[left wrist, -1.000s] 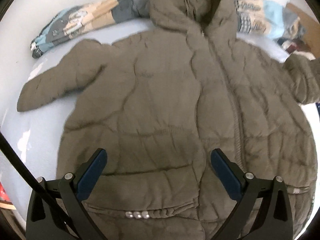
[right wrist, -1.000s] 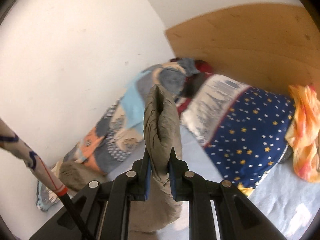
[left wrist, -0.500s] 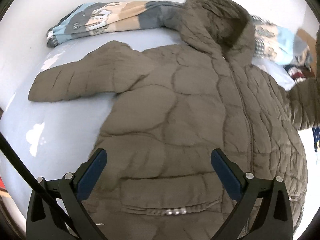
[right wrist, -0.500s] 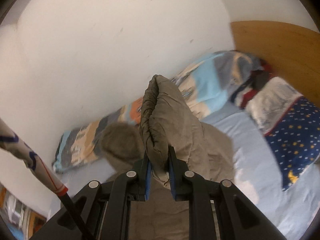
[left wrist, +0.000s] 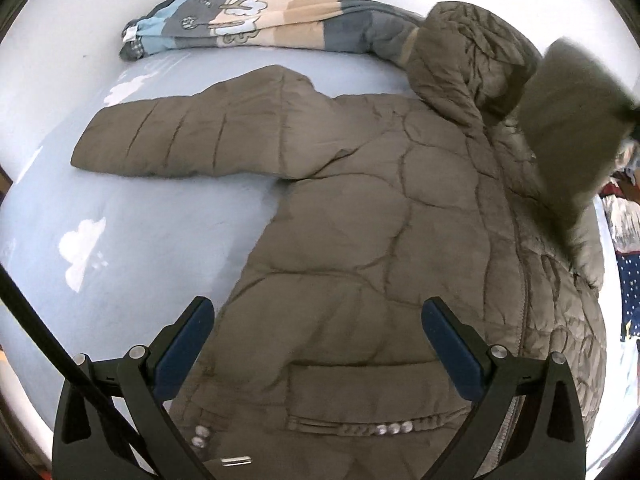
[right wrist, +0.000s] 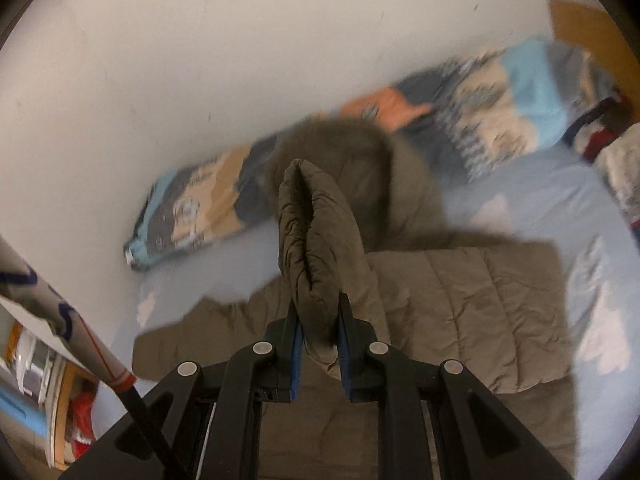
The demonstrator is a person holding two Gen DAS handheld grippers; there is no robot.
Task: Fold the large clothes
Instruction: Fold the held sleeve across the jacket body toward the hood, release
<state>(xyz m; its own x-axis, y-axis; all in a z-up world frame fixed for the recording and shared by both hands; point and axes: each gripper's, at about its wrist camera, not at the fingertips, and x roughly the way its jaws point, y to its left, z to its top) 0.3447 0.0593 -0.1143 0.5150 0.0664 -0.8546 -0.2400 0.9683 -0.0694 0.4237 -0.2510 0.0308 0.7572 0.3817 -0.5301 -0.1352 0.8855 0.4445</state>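
Observation:
An olive quilted hooded jacket [left wrist: 380,216] lies front up on a light blue bed sheet [left wrist: 140,240], its left sleeve [left wrist: 180,136] spread out flat. My left gripper [left wrist: 318,340] is open and empty, hovering above the jacket's lower front near the pocket. My right gripper [right wrist: 319,332] is shut on the cuff of the jacket's right sleeve [right wrist: 316,240] and holds it lifted over the jacket body [right wrist: 460,308]. The lifted sleeve shows blurred at the right in the left wrist view [left wrist: 576,136].
A rolled patterned blanket [left wrist: 256,24] lies along the white wall behind the hood [left wrist: 464,60]; it also shows in the right wrist view [right wrist: 480,100]. A star-patterned pillow [left wrist: 630,292] sits at the right edge. A wooden headboard [right wrist: 592,28] is at the far right.
My right gripper has swung the held sleeve left, over the jacket body. My left gripper has shifted so the jacket sits further right in its view; it stays open.

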